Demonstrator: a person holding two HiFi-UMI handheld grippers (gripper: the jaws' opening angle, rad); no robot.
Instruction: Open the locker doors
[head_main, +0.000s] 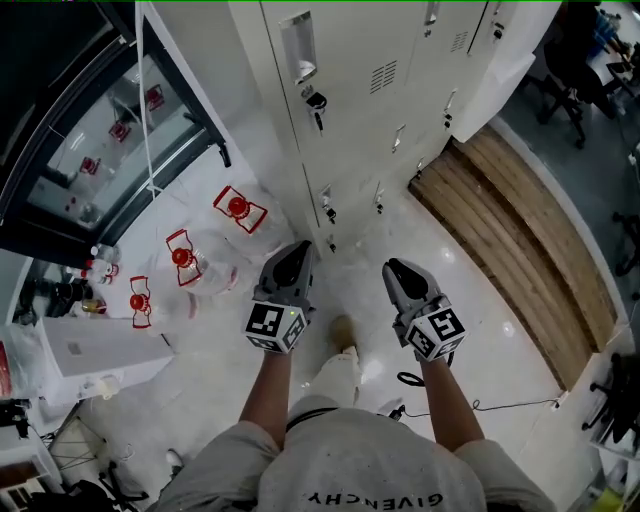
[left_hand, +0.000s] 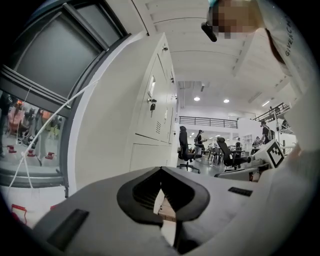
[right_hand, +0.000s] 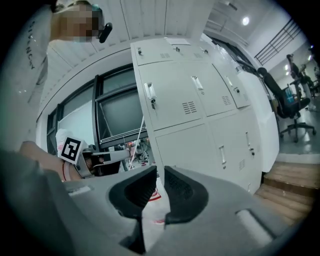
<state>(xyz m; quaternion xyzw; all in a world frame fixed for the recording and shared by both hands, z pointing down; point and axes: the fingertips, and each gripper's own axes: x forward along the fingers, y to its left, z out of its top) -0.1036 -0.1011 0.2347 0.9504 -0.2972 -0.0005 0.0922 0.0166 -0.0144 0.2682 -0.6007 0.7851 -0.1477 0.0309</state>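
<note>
While both tools are held out in front of the person, the left hand-held gripper (head_main: 297, 250) has its jaws together on nothing, and the right hand-held gripper (head_main: 392, 268) has its jaws a narrow slit apart, also empty. Neither touches anything. Ahead, well apart from both, the lockers (head_main: 370, 60) stand at the far edge of the floor (head_main: 350, 285) beside a wooden platform (head_main: 510, 220). Every door that shows sits flush and shut, and a key (head_main: 317, 105) hangs in one lock. By this look the task has not begun: all doors are left to open.
</note>
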